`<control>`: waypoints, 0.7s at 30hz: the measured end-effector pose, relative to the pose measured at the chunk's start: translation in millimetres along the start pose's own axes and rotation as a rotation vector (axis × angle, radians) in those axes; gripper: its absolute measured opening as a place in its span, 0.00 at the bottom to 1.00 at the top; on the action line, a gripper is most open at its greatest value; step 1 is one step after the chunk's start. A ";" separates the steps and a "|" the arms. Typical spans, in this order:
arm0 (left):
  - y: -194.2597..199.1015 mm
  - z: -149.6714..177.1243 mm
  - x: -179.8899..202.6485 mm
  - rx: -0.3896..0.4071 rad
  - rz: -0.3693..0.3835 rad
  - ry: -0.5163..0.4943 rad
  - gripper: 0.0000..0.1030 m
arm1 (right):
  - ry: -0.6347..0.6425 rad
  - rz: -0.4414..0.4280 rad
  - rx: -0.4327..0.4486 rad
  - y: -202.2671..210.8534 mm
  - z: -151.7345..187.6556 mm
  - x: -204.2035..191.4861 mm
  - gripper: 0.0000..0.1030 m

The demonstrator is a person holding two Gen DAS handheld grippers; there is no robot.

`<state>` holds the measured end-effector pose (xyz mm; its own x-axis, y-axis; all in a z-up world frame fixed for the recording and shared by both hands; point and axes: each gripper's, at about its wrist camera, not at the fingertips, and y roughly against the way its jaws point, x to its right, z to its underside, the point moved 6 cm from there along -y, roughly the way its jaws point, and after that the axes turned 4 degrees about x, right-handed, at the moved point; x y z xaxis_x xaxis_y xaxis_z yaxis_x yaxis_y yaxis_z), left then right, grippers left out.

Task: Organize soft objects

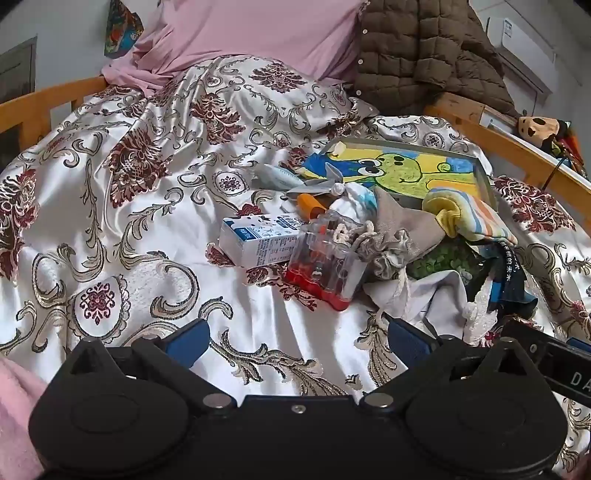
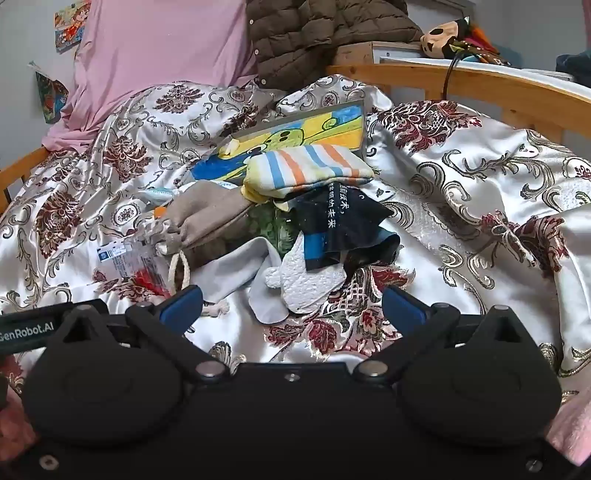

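1. left wrist view – sits just behind the left gripper [image 1: 297, 336], low over the patterned bedspread [image 1: 110, 221], angled down toward the pillow end; the clutter pile lies right of centre, near.
2. right wrist view – behind the right gripper [image 2: 291, 308], same heading, pile straight ahead and near.
3. shared: frog drawing [image 1: 402, 173] [image 2: 295, 134], striped towel [image 1: 469, 214] [image 2: 306, 166], pink pillow [image 1: 258, 33] [image 2: 159, 51].
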<state>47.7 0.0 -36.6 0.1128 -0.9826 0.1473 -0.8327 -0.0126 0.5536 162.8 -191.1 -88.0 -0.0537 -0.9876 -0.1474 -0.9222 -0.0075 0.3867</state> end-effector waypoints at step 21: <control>0.6 -1.2 0.8 0.018 -0.011 -0.023 0.99 | -0.014 0.018 -0.028 -2.1 2.9 2.4 0.99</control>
<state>48.0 -0.6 -35.2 0.1093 -0.9865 0.1220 -0.8410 -0.0263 0.5404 163.5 -193.0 -91.8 -0.0760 -0.9854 -0.1526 -0.9099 0.0059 0.4148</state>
